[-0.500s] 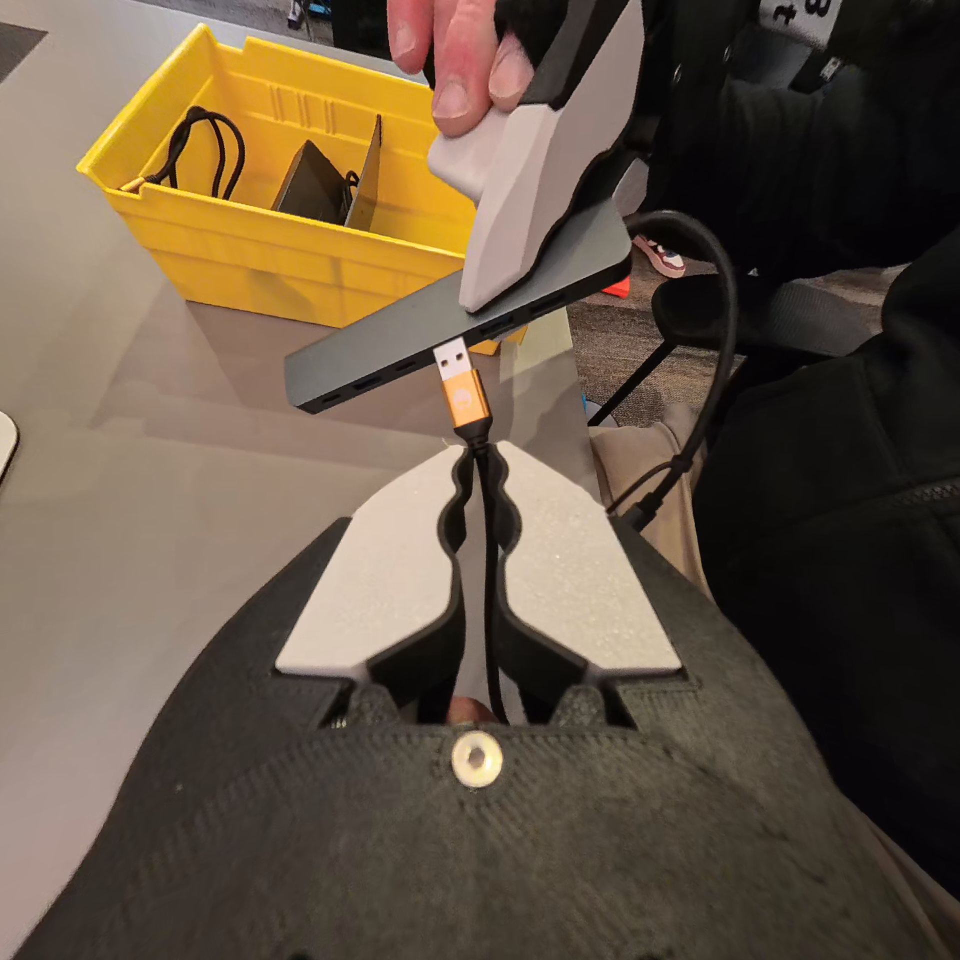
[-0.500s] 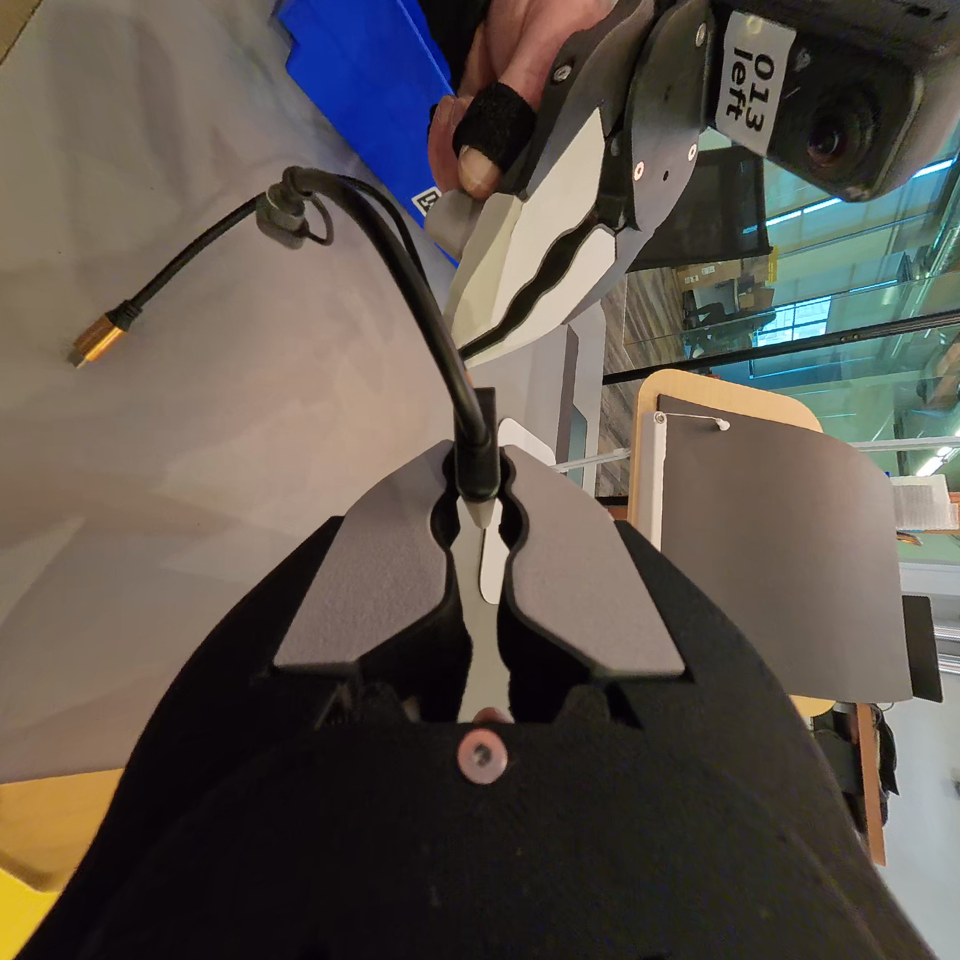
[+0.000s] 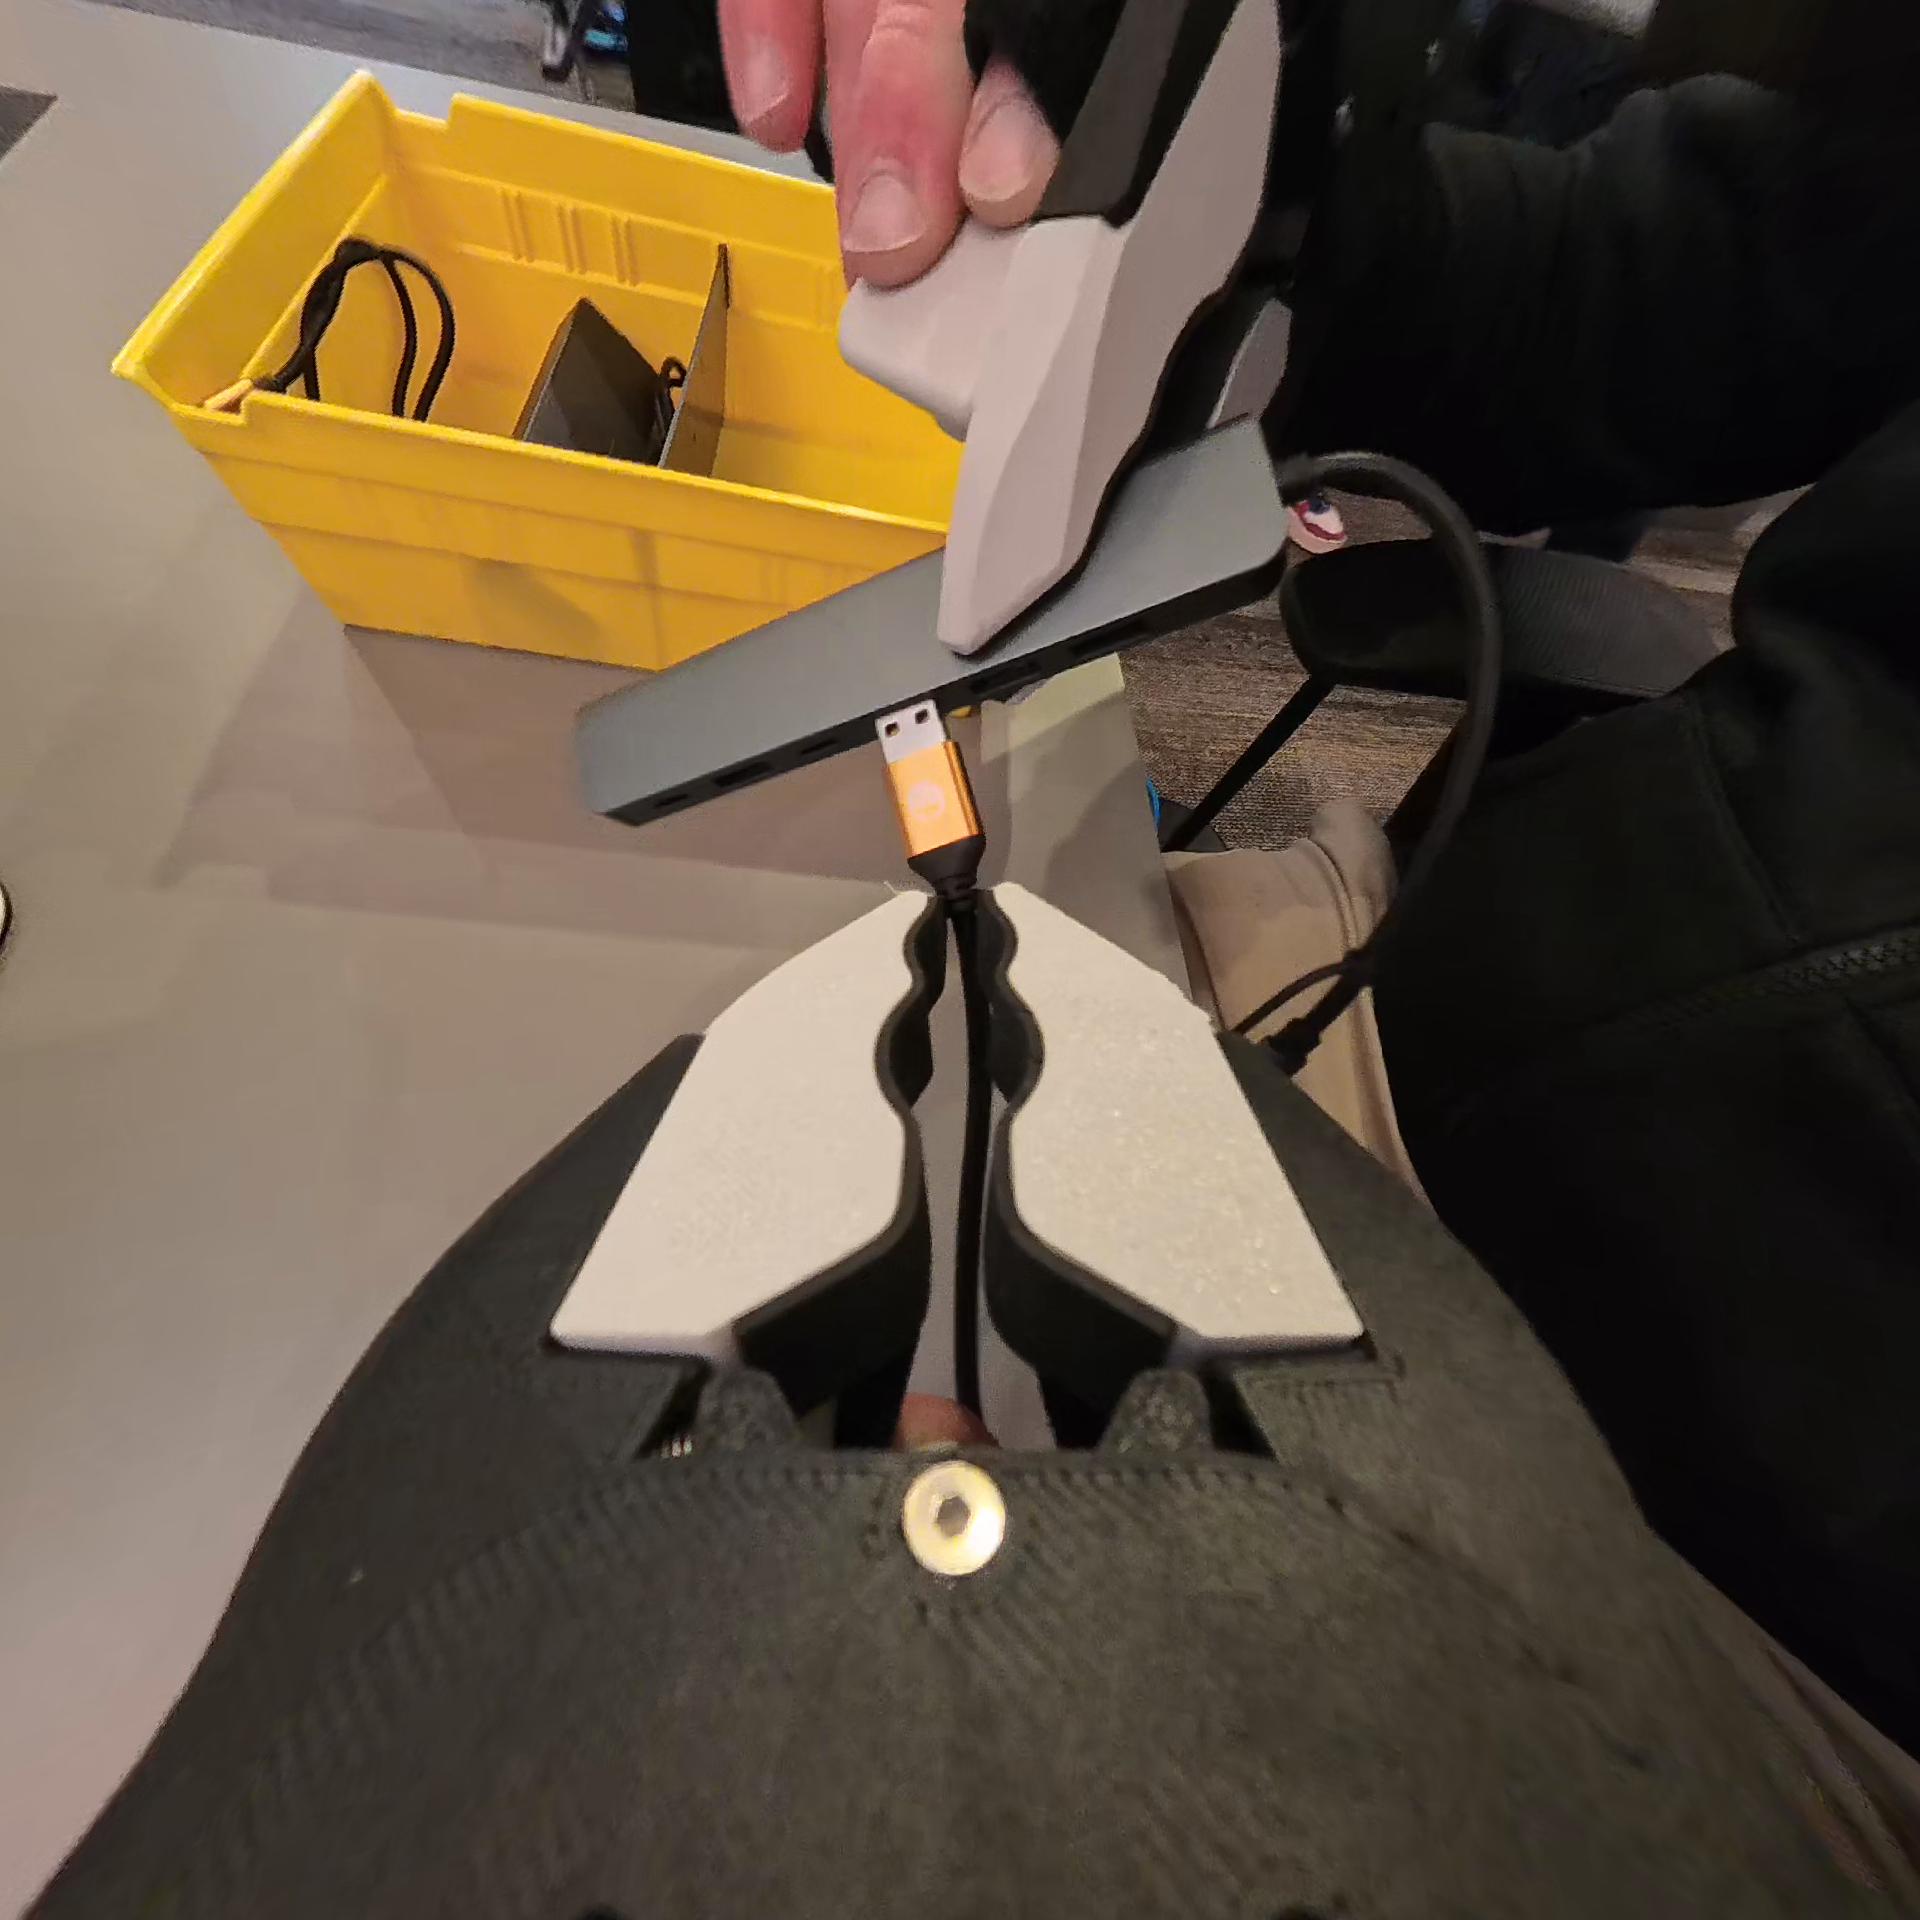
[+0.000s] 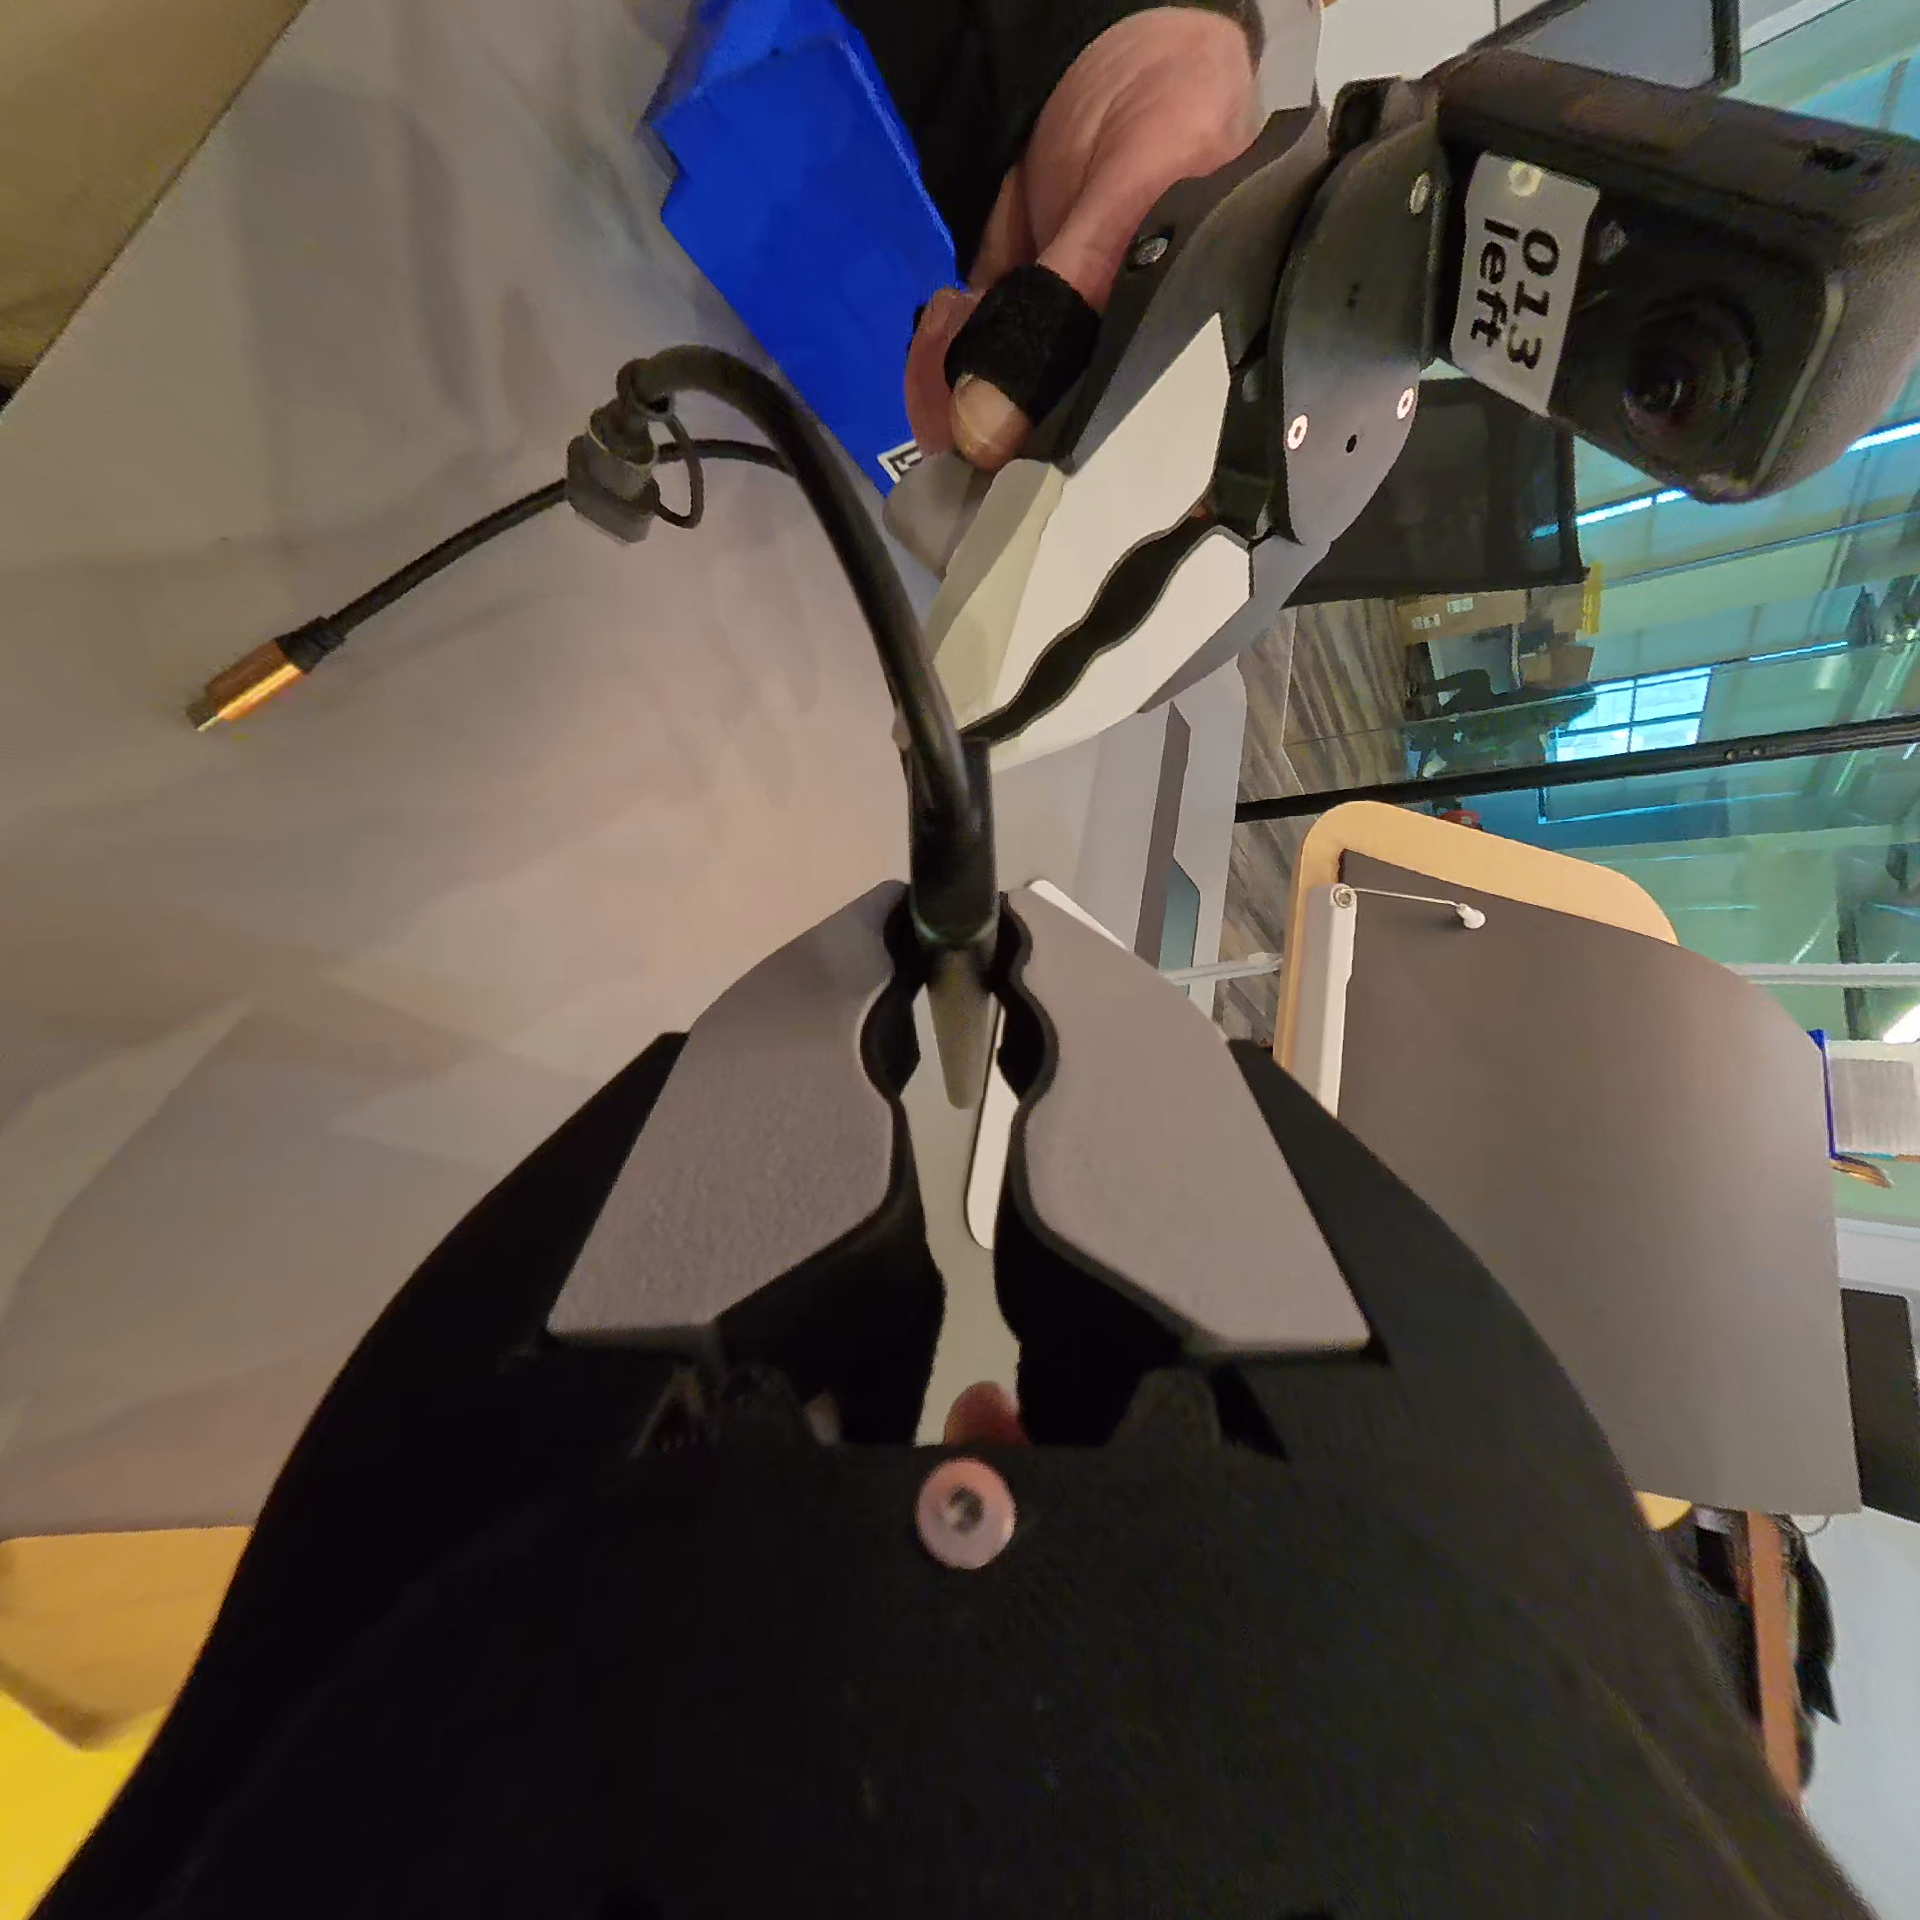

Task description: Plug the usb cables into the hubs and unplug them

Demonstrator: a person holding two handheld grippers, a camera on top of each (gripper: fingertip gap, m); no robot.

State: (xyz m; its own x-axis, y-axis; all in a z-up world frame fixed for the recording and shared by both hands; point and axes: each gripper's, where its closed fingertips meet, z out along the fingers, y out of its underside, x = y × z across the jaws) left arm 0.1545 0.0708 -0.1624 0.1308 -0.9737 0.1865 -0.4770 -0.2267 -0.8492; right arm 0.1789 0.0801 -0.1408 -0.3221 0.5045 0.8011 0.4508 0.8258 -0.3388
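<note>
Left hand-held gripper (image 3: 961, 914) clamped on cable (image 3: 968, 1143) | orange plug (image 3: 928, 790) tip now closer under hub (image 3: 831, 686) edge, not yet seated | right hand-held gripper (image 4: 951, 935) pinching hub | insertion imminent, port alignment pending

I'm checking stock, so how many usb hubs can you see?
2. One grey hub is clamped in the right claw above the table; a second hub leans against the divider in the yellow bin. Others may hide there.

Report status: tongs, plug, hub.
Left tongs shut on cable, orange plug at hub port, not seated. Right tongs clamp hub. Nothing blocking.
</note>
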